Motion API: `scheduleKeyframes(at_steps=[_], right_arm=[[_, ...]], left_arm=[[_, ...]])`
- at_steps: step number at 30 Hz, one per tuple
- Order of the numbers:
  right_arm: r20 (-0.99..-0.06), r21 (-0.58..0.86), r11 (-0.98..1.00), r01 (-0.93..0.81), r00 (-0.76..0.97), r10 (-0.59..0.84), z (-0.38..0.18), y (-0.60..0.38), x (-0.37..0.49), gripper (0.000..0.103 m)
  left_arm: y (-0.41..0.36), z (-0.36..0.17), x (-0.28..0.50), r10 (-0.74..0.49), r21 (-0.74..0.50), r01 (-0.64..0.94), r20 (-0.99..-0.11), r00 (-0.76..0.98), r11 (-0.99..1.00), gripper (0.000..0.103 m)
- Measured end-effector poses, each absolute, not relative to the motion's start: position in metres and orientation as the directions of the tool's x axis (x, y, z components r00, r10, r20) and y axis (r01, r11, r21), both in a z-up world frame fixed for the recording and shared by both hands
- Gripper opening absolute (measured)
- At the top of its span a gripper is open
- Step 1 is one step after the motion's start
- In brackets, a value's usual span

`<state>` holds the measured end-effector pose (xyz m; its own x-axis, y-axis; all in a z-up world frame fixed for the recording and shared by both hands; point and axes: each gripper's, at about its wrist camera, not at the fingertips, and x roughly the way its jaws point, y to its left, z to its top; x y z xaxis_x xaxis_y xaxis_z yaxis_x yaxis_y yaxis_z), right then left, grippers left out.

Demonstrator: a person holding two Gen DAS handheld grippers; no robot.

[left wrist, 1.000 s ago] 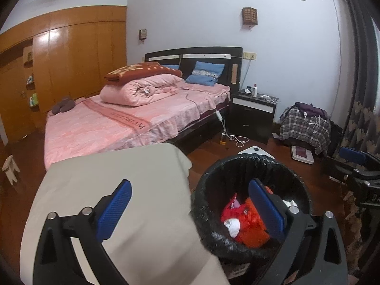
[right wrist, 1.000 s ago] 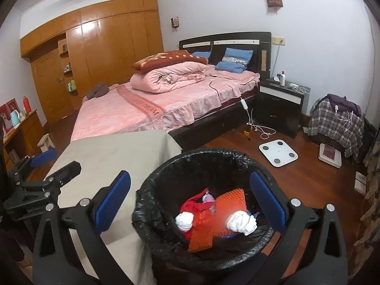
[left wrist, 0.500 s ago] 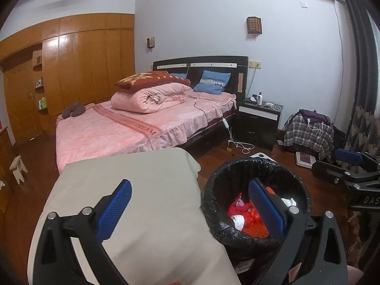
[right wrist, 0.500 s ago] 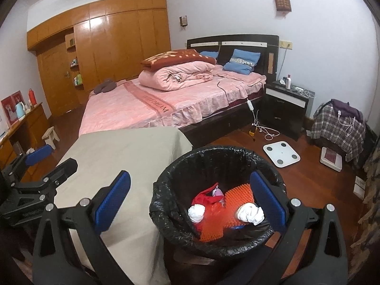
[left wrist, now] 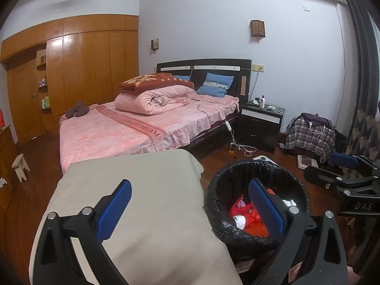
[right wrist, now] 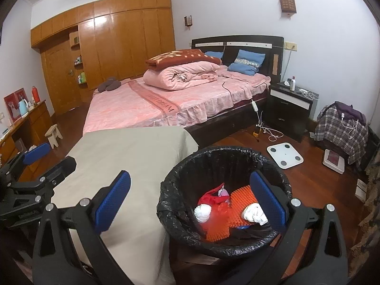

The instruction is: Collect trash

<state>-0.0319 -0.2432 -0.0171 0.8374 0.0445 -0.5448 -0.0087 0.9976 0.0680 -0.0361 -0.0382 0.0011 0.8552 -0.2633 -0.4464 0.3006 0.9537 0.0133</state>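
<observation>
The right hand-held gripper hangs with its blue pads spread wide and nothing between them, poised above the near rim of the trash bin. The left hand-held gripper is likewise wide and empty, over the edge of the cloth-covered bench with its right pad overlapping the bin's mouth in its own view. Both look raised clear of the bin, which I read as a drop already made or a pause to look for more litter. The bin stands on the wooden floor just beside the bench corner, handy to both grippers, and its black liner is folded over the rim to keep it from slipping in. Inside lie the collected trash: a red bag, an orange bumpy sheet and two crumpled white tissues. The bench top shows nothing left to pick. Beyond stands the pink bed.
</observation>
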Motion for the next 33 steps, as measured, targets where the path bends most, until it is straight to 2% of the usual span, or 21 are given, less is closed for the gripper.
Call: scheduleKeyframes(at_steps=[33], right_arm=[[-0.546,0.068,0.998,-0.010,0.836,0.046,-0.0178,-0.2403,-0.0318,0.098]], left_arm=[[-0.0343,0.0005,-0.0354,-0.261,0.013,0.298,-0.449,0.854,0.954,0.097]])
